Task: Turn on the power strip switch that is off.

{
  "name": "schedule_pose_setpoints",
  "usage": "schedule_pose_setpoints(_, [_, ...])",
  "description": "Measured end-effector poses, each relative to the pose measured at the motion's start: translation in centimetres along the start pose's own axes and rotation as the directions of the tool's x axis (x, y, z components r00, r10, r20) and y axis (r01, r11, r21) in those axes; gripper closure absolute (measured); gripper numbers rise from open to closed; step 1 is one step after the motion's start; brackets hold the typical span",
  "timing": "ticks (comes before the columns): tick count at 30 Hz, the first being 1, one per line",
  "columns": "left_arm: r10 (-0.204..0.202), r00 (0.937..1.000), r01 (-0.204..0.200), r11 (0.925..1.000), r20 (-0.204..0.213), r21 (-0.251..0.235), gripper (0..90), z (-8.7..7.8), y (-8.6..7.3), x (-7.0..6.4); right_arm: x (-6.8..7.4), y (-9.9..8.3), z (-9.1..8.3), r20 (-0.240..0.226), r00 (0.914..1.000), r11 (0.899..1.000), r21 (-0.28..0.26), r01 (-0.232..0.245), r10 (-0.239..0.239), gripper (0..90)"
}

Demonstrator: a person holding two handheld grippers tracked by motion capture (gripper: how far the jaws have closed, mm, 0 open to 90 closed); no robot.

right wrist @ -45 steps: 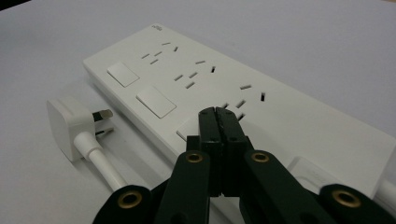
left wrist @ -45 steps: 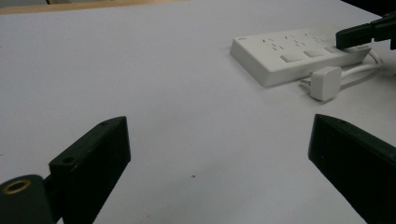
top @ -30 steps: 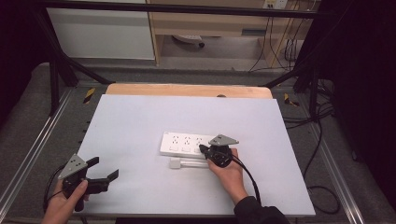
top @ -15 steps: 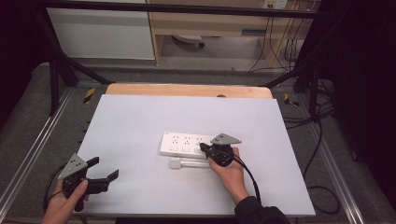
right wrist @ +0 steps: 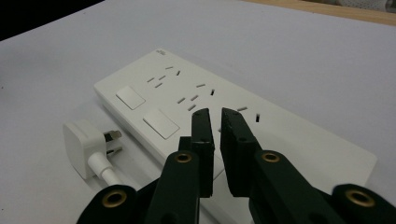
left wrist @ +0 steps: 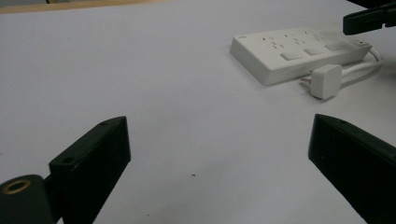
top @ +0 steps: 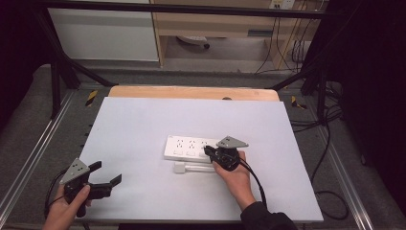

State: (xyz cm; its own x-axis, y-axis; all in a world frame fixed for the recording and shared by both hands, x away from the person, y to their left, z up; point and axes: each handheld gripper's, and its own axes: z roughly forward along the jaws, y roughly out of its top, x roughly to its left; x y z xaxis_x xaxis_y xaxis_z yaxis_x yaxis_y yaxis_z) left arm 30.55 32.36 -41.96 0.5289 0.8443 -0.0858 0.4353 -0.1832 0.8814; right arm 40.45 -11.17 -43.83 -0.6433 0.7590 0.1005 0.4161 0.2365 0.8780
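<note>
1. We've got our right gripper point(right wrist: 215, 119) nearly closed, holding nothing, tips over the white plastic power strip point(top: 191, 147) mid-table.
2. Our left gripper point(top: 106, 173) sits wide open, empty, well apart from its white plug point(left wrist: 325, 80).

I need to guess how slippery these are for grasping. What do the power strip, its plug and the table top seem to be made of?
Power strip: apparently hard white plastic, smooth with a faint sheen and crisp moulded edges. Plug: the same glossy white plastic, with a rounded body and metal-looking pins. Table top: a matte pale grey sheet, perhaps laminate or a mat, over a wooden-looking board at the far edge.
</note>
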Motion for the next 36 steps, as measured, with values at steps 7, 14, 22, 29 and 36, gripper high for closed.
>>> schedule_pose_setpoints(7, [0.001, 1.0000, -0.001, 1.0000, 0.000, 0.001, 5.7, 0.0, 0.0, 0.0, 0.1, 0.3, -0.3, -0.009, 0.9999, 1.000, -0.012, -0.006, 0.006, 80.6])
schedule_pose_setpoints(14, [0.001, 1.0000, -0.001, 1.0000, 0.004, 0.001, 5.7, 0.0, 0.0, 0.0, 0.0, 0.6, -0.5, -0.007, 0.9998, 1.000, -0.024, -0.020, 0.020, 76.1])
schedule_pose_setpoints(22, [0.002, 1.0000, -0.002, 1.0000, 0.000, 0.001, 5.7, 0.0, 0.0, 0.0, 0.0, 0.9, -0.8, 0.002, 0.9997, 0.999, -0.027, -0.026, 0.026, 67.2])
schedule_pose_setpoints(29, [0.000, 1.0000, 0.000, 1.0000, 0.002, -0.001, 5.7, 0.0, 0.0, 0.0, -0.2, 1.3, -1.0, 0.011, 0.9995, 0.999, -0.035, -0.028, 0.028, 60.5])
schedule_pose_setpoints(36, [0.001, 1.0000, -0.001, 1.0000, 0.003, 0.001, 5.7, 0.0, 0.0, 0.0, -0.2, 1.6, -1.2, 0.016, 0.9998, 0.999, -0.036, -0.013, 0.013, 50.7])
